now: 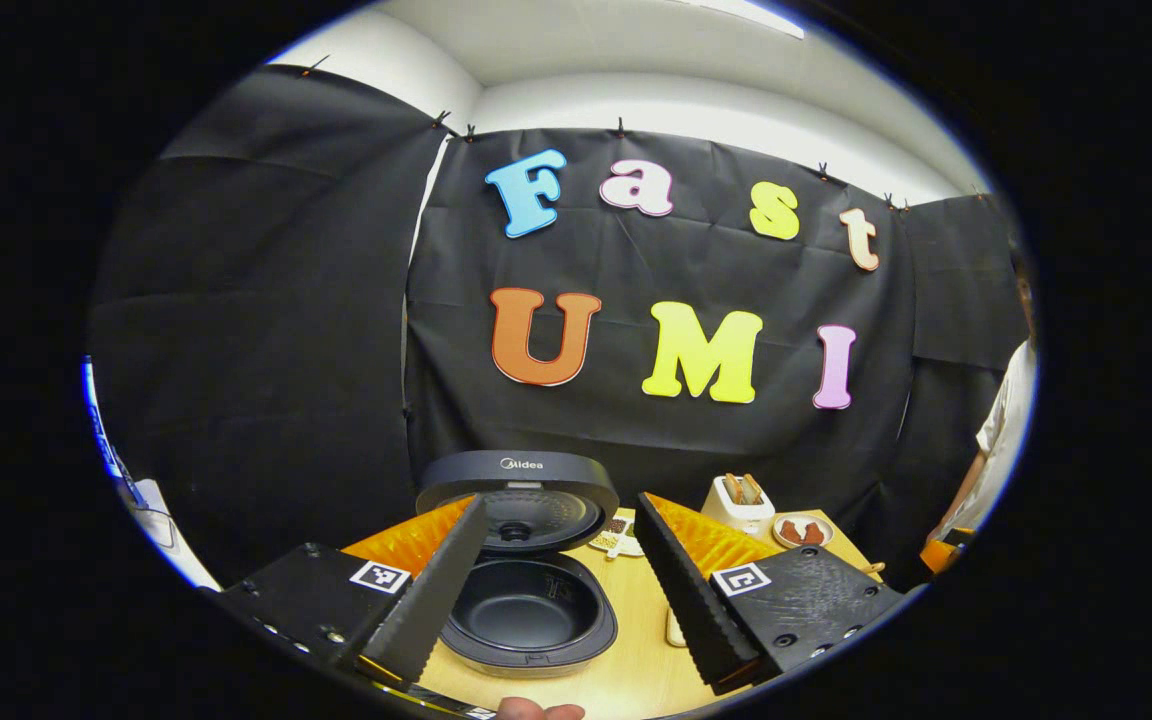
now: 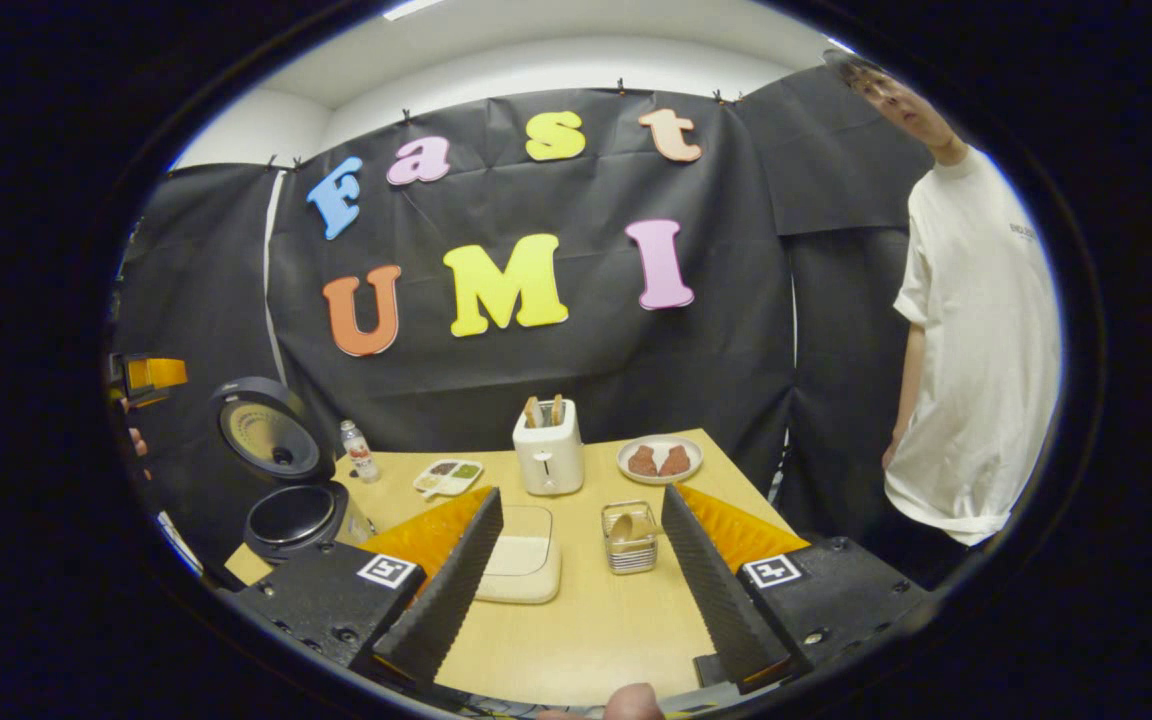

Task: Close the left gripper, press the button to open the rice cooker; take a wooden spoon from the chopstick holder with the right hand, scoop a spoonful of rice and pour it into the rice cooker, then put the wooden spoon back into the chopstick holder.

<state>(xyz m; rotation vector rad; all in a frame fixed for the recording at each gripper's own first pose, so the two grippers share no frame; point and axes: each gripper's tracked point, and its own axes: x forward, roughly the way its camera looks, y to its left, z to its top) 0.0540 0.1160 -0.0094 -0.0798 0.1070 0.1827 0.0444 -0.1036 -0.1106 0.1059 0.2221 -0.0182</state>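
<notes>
the rice cooker [image 1: 526, 600] sits on the desk [image 1: 626, 670] with its lid up, between the left gripper [image 1: 561, 590] jaws, which stand wide apart and empty. the right gripper [image 2: 576, 580] jaws gape empty too; at its 12 o'clock stands the chopstick holder [image 2: 629, 545] holding the wooden spoon [image 2: 626, 525], the toaster [image 2: 548, 450] beyond.

table [image 2: 586, 620] | rice cooker [image 2: 293, 515] | toaster [image 2: 549, 455] | plate [image 2: 659, 460] | chopstick holder [image 2: 629, 540]
</notes>
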